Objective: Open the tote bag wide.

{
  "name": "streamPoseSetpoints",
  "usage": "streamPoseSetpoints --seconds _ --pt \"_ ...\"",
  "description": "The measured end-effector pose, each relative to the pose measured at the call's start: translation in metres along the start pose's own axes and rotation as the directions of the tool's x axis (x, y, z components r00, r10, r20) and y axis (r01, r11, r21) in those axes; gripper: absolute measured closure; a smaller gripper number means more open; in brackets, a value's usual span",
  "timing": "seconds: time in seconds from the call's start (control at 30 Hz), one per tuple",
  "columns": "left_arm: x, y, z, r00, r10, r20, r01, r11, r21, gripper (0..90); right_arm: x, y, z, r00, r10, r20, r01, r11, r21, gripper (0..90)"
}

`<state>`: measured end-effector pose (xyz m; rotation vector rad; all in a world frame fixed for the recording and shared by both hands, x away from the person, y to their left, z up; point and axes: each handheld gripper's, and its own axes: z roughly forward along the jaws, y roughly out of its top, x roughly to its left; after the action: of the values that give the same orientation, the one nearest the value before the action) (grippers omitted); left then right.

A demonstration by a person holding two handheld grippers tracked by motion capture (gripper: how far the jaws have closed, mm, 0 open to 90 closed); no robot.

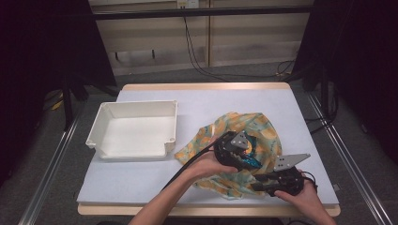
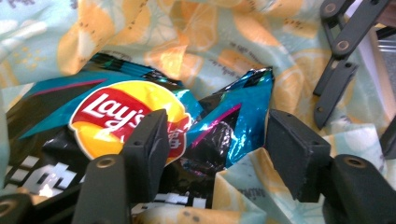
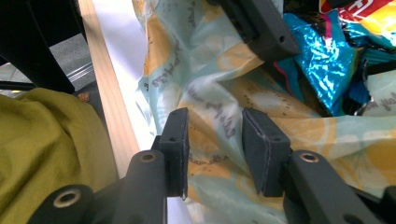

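Chip bag (image 2: 140,126): glossy crinkled foil-plastic, shiny teal and black, printed red-yellow logo. Printed bag (image 1: 253,129) around it: thin soft cloth-like or plastic sheet, matt, wrinkled, lemon print. Left gripper (image 2: 217,149) and right gripper (image 3: 215,140): matt black hard plastic jaws, dull metal rivets. Tray (image 1: 101,126): smooth white plastic, slight sheen. Table (image 1: 197,101): matt pale mat, light wood edge. Sleeve (image 3: 42,144): olive woven cloth.

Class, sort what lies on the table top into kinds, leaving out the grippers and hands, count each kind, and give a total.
White tray: 1
Lemon-print cloth bag: 1
Crisp packet: 1
Total: 3
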<state>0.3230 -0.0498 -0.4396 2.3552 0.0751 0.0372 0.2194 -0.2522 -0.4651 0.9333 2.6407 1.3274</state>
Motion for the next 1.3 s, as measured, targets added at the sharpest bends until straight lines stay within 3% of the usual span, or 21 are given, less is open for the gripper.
streamPoseSetpoints --seconds 0.1,0.2,0.27,0.3,0.4,0.43,0.63,0.77,0.83,1.0,1.1,1.2,1.3 --pt "0.001 0.011 -0.007 0.9994 0.005 0.033 -0.005 1.0 0.007 40.6 0.0 0.0 0.0 1.0 -0.003 -0.004 0.003 1.0 0.003 63.5" --pt "-0.003 0.025 -0.014 0.9992 0.032 0.024 -0.032 0.9994 -0.017 47.0 0.0 0.0 0.0 1.0 -0.004 -0.008 0.004 1.0 0.0 63.6" --pt "-0.001 0.028 -0.013 0.9982 0.019 0.056 -0.016 0.9992 -0.038 53.0 0.0 0.0 0.0 1.0 -0.003 -0.009 0.003 1.0 -0.002 63.9" --pt "-0.001 0.028 -0.011 0.9987 0.017 0.049 -0.015 0.9996 -0.023 53.0 0.0 0.0 0.0 1.0 -0.003 -0.009 0.003 1.0 -0.002 63.9" --pt "0.001 0.02 0.002 0.9991 0.007 0.042 -0.008 0.9998 0.016 53.9 0.0 -0.001 0.001 1.0 -0.006 -0.008 0.006 1.0 0.002 63.8" --pt "-0.002 0.014 0.007 0.9996 0.01 0.025 -0.011 0.9992 0.037 49.5 0.001 -0.002 0.001 0.9999 -0.006 -0.009 0.007 1.0 0.004 64.0" --pt "-0.003 0.006 0.005 0.9988 0.048 0.008 -0.048 0.9981 0.038 44.4 -0.001 -0.002 0.001 0.9999 -0.003 -0.01 0.003 1.0 0.007 64.1" --pt "0.0 0.001 0.006 0.9987 0.051 0.002 -0.051 0.9982 0.03 43.8 -0.001 -0.003 0.001 1.0 -0.005 -0.008 0.005 1.0 0.004 63.9" --pt "-0.002 0.001 0.008 0.9979 0.061 -0.023 -0.06 0.9976 0.035 44.3 -0.002 -0.003 0.001 1.0 -0.005 -0.009 0.005 1.0 0.004 63.7" --pt "-0.003 0.002 0.012 0.995 0.08 -0.059 -0.077 0.9954 0.057 57.7 -0.002 -0.003 0.0 1.0 0.001 -0.002 -0.001 1.0 -0.002 63.7" --pt "-0.001 0.001 0.011 0.9971 0.061 -0.045 -0.058 0.9959 0.069 75.6 -0.004 -0.003 0.0 0.9999 0.003 0.01 -0.003 1.0 -0.006 63.8" --pt "-0.001 0.002 0.01 0.9972 0.034 -0.066 -0.031 0.9981 0.054 81.7 -0.005 -0.003 -0.001 0.9999 0.004 0.013 -0.003 1.0 -0.009 63.8" --pt "0.005 0.002 0.005 0.9996 -0.006 -0.029 0.008 0.9992 0.039 87.1 -0.005 -0.003 0.0 0.9999 0.003 0.017 -0.003 0.9999 -0.012 63.8"
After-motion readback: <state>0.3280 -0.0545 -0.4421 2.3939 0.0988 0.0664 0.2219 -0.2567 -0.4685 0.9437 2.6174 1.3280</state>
